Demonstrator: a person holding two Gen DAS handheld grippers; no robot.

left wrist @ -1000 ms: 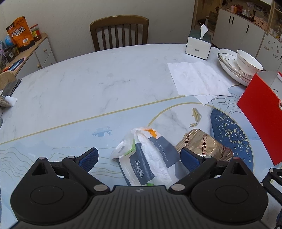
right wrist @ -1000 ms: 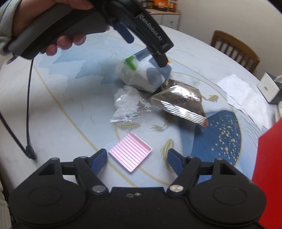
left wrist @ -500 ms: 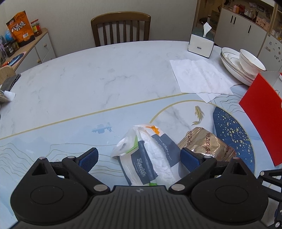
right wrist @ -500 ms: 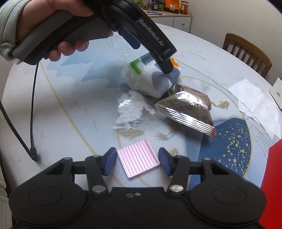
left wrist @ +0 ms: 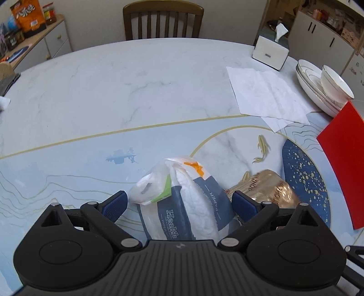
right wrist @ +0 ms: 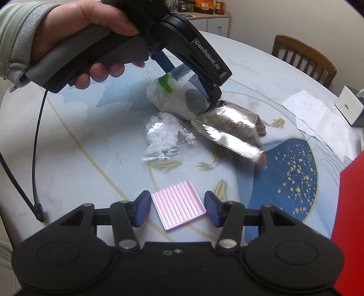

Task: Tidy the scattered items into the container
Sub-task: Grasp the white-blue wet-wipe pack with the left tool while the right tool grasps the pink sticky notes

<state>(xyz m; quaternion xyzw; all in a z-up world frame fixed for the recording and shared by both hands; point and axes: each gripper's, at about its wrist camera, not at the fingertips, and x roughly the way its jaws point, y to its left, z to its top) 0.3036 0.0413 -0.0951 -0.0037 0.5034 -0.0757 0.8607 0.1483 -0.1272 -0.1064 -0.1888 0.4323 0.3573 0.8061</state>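
My left gripper [left wrist: 179, 202] is open, its fingers on either side of a white and blue tissue pack [left wrist: 188, 205] lying on the table; the pack also shows in the right wrist view [right wrist: 179, 98]. A gold foil snack bag [left wrist: 270, 189] lies right of it, touching the right finger; it appears blurred in the right wrist view [right wrist: 229, 134]. My right gripper [right wrist: 177, 209] is partly closed around a pink ridged tray [right wrist: 178, 203], with small gaps on each side. A clear bag of white pellets [right wrist: 163, 136] lies beyond it. The red container [left wrist: 341, 159] stands at the right.
White paper sheets [left wrist: 266, 93], a tissue box [left wrist: 270, 52] and stacked bowls and plates [left wrist: 323, 86] sit at the far right of the marble table [left wrist: 113, 95]. A wooden chair [left wrist: 162, 20] stands behind it. The left gripper's cable [right wrist: 34, 159] hangs at the left.
My right gripper's fingers have closed in from wide open to just beside the pink tray. My left gripper has moved forward over the tissue pack, staying open. The foil bag has shifted.
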